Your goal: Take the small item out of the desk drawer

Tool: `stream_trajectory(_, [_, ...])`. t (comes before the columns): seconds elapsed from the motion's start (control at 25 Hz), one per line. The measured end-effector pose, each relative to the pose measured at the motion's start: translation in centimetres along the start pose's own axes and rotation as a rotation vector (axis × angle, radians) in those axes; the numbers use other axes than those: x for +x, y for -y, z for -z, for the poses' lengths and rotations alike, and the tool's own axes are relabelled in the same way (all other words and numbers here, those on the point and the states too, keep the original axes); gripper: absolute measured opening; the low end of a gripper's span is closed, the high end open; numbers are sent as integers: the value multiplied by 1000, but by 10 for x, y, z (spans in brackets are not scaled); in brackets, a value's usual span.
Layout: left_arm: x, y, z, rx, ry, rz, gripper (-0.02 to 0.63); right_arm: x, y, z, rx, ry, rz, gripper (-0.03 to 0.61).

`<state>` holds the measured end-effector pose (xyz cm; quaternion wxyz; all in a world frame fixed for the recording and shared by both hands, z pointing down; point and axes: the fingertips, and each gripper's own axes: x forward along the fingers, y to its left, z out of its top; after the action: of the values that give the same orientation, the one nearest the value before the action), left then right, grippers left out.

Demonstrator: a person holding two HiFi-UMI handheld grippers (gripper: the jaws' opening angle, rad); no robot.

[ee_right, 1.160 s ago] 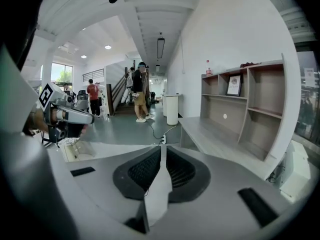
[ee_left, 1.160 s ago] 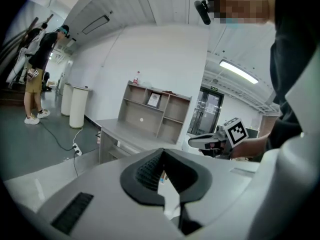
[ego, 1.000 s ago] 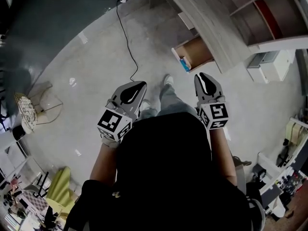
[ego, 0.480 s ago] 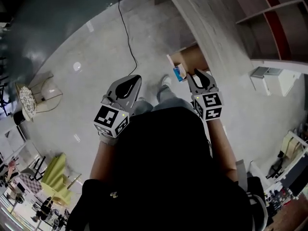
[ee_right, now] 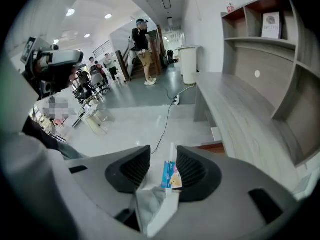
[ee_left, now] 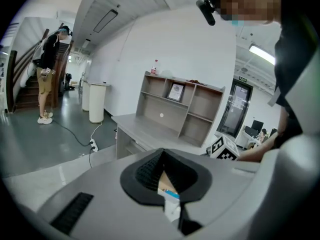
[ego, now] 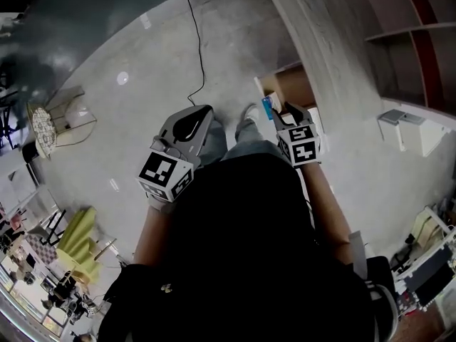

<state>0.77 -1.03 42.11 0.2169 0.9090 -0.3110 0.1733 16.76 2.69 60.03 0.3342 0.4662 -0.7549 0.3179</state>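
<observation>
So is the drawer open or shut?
Open. The drawer sticks out from under the desk, its brown inside showing.

Black cable (ego: 201, 55) on grey floor (ego: 135, 127), white bin (ee_left: 96, 102), person (ee_left: 48, 69) by stairs (ee_left: 24, 93)

Head view steeply down from overhead. Both gripper views close along own jaws; all share desk (ego: 320, 41).

Drawer (ego: 293, 85) stands open under desk (ego: 320, 30), upper right. Packet (ego: 267, 108) sits at drawer's left front corner (apparently inside; view is small). Cable (ego: 200, 63) lies on floor (ego: 142, 77), left of desk.
</observation>
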Motion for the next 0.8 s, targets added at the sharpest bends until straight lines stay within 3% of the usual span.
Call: stream_trajectory(0.8, [-21, -54, 20, -24, -75, 7, 8, 116, -4, 72, 13, -300, 100, 187])
